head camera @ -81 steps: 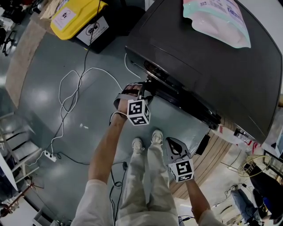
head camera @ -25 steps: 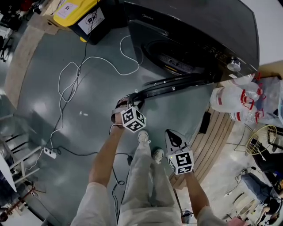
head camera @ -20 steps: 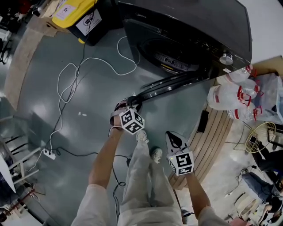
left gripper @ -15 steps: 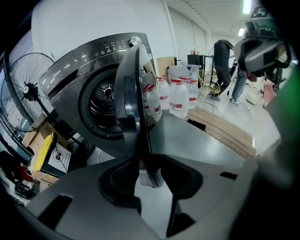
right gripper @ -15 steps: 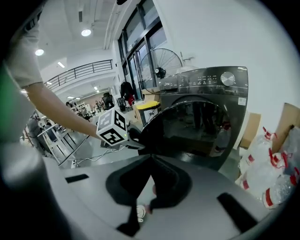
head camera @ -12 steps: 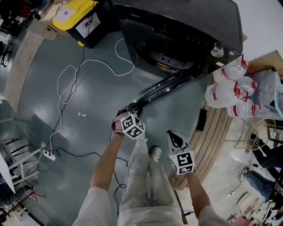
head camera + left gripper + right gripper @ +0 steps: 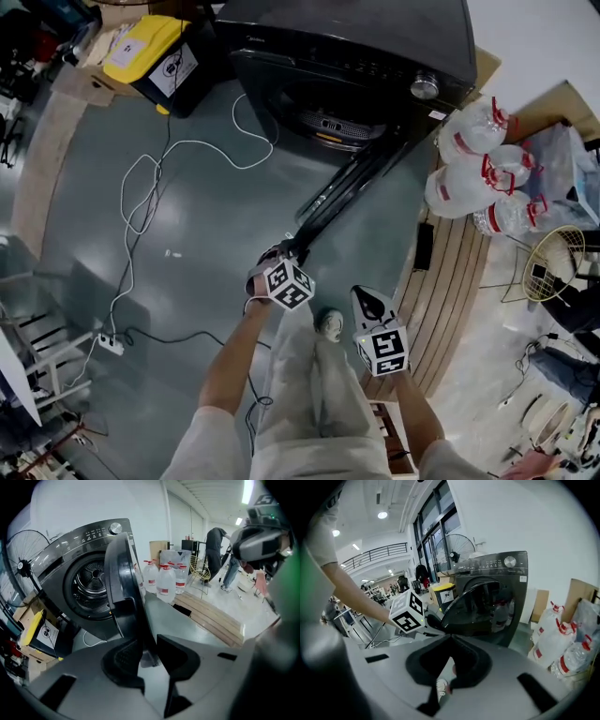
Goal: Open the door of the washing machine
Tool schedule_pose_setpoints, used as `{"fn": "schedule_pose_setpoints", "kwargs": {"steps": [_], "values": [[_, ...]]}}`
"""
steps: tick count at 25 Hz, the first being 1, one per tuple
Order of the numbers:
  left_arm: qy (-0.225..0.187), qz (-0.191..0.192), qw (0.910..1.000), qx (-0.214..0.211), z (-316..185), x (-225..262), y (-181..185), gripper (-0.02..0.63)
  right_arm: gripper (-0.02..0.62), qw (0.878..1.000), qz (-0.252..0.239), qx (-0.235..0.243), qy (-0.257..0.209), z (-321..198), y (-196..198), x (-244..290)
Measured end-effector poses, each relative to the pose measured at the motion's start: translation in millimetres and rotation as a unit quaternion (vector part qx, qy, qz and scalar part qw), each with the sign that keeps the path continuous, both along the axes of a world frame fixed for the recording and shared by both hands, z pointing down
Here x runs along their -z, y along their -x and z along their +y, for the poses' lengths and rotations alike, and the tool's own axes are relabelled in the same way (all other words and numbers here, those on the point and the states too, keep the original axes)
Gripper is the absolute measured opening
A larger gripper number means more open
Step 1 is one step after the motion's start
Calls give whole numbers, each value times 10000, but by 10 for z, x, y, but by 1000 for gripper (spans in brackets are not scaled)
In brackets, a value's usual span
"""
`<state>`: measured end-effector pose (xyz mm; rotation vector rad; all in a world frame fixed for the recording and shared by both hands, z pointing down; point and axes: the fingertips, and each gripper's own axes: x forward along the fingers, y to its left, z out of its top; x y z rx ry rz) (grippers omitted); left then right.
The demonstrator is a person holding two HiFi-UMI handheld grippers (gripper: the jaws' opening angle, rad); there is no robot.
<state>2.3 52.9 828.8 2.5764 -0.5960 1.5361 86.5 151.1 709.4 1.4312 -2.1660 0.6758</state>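
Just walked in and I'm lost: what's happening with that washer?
A person with a gripper in each hand is opening the washer door. The left gripper has the door's free edge between its jaws, which have just been closing on it. The door stands swung wide, leaving the drum exposed. The right gripper hangs beside it, jaws together, holding nothing.

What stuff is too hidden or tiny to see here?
- The drum: the open door covers its right side in the left gripper view; it is dark in the head view.
- Lettering on the panel: too small in every view.
- Labels on the yellow box: too small in the head view.
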Motion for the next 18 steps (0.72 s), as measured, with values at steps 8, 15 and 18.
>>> {"fn": "schedule_pose_setpoints", "kwargs": {"steps": [8,15,18], "values": [[289,301,9991,60,394,21,-345,100,-2,9994,7,-351,-3,152,-299,-35],[408,367,9984,152,543,17,-465,103,-1,9991,5,-421,-20,225,-355,8],[400,474,9974,364,516,87,-454,95,-2,9992,3,-387,-26,219,-354,63]]}}
